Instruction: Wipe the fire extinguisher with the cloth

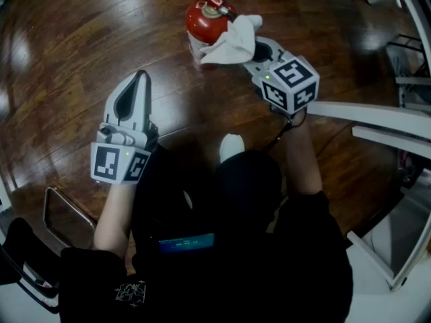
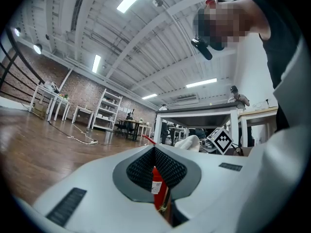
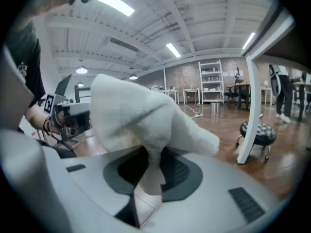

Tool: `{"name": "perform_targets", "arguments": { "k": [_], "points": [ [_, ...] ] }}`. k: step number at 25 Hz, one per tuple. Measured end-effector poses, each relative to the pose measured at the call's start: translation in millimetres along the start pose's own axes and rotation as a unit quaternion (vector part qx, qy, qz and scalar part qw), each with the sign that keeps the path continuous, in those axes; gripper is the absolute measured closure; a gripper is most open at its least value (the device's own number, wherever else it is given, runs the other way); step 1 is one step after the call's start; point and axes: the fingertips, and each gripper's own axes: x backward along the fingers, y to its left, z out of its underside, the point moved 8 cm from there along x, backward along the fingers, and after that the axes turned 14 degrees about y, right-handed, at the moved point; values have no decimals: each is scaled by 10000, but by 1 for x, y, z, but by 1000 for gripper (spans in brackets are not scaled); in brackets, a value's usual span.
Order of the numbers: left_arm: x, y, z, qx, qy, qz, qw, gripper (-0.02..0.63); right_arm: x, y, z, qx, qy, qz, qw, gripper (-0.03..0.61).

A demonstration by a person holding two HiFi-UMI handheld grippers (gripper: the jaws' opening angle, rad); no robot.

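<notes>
Left hand-held gripper (image 1: 139,79) seems closed, right (image 1: 256,52) clamped.

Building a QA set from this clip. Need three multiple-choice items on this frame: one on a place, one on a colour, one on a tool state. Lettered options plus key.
1. Where does the fire extinguisher stand?
A. on a table
B. on the wooden floor
C. on a shelf

2. What colour is the cloth?
A. white
B. blue
C. yellow

3. What state is the left tool in?
A. shut on the cloth
B. wide open
C. shut, holding nothing

Key:
1 B: the head view shows it standing on the floorboards.
2 A: it is white in the head view and in the right gripper view, where the right tool is shut on it.
3 C: the left gripper view shows its jaws together with nothing between them.
</notes>
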Motion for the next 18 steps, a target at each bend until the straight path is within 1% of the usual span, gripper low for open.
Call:
{"name": "perform_targets", "arguments": {
  "k": [3, 6, 8, 11, 14, 16, 18],
  "points": [
    [2, -1, 1, -9, 22, -27, 10000, 611, -27, -1, -6, -354, -32, -470, 9983, 483],
    [1, -3, 1, -6, 44, -35, 10000, 611, -47, 5, -9, -441, 21, -836, 9955, 485],
    [2, -2, 2, -6, 62, -54, 10000, 611, -59, 14, -7, -475, 65, -995, 9939, 485],
    [3, 0, 4, -22, 80, -56, 10000, 611, -85, 28, 10, -439, 331, -1037, 9931, 485],
    [2, -4, 4, -54, 84, -66, 9999, 611, -122, 29, 42, -461, 687, -980, 9917, 485],
    [3, -4, 3, -67, 94, -95, 9999, 611, -143, 28, 62, -576, 781, -888, 9913, 485],
    [5, -1, 2, -91, 107, -156, 9998, 611, -163, 30, 77, -575, 829, -730, 9922, 485]
  ]
}}
